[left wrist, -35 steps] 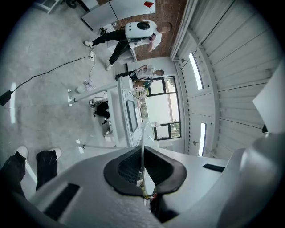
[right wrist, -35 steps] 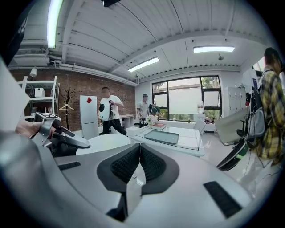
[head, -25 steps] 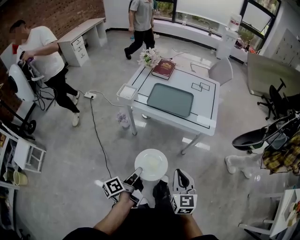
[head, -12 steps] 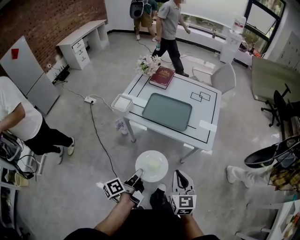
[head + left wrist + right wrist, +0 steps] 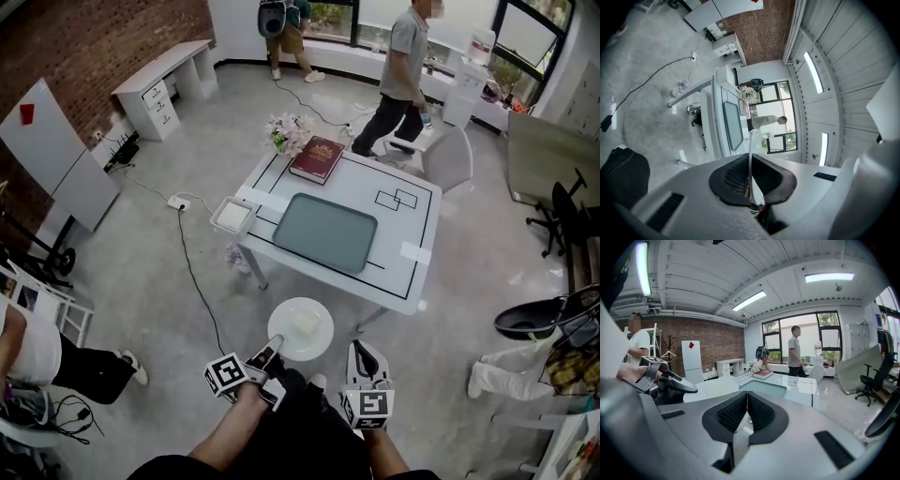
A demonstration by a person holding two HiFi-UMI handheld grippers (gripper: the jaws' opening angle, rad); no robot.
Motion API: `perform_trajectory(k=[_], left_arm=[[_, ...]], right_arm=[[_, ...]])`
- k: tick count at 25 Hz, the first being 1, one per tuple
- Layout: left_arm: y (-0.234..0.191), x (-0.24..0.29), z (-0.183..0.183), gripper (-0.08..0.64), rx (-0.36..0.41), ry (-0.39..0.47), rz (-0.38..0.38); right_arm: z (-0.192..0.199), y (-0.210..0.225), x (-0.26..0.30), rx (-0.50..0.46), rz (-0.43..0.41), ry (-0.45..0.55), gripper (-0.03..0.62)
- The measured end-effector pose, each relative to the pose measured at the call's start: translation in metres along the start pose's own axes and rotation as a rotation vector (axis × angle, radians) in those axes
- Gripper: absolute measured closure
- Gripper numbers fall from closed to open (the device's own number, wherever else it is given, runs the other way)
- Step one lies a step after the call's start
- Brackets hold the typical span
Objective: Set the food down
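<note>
Open floor between you and the table (image 5: 403,225).
Tray (image 5: 324,232) fills its middle; book (image 5: 317,158), flowers (image 5: 286,131) crowd far-left corner; white box (image 5: 231,217) hangs left.

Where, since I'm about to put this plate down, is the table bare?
The green tray is empty, and the white table is bare to its right, up to the black outlines. The far left corner is crowded by the book and flowers; a small white dish sits at the near left corner.
</note>
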State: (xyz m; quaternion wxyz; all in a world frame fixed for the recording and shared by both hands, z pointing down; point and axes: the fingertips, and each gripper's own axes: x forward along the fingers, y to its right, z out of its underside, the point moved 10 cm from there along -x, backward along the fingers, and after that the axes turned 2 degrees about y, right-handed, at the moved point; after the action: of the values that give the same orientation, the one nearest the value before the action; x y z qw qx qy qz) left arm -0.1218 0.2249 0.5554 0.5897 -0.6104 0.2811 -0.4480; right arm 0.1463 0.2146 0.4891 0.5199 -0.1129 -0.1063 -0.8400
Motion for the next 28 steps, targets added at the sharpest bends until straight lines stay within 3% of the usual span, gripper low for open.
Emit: perform_trajectory(k=[16,28], left_arm=[[0.006,0.084,-0.026,0.548,-0.011,-0.026,0.007],[0.005,0.181,-0.088,0.548,-0.032,-0.033,-0.014]], right_arm=[[-0.012,0.045,0.059,-0.033,0.014,-0.046,0.583],[-0.04,0.075,0.176,-0.035,-0.022,-0.075,0.583]])
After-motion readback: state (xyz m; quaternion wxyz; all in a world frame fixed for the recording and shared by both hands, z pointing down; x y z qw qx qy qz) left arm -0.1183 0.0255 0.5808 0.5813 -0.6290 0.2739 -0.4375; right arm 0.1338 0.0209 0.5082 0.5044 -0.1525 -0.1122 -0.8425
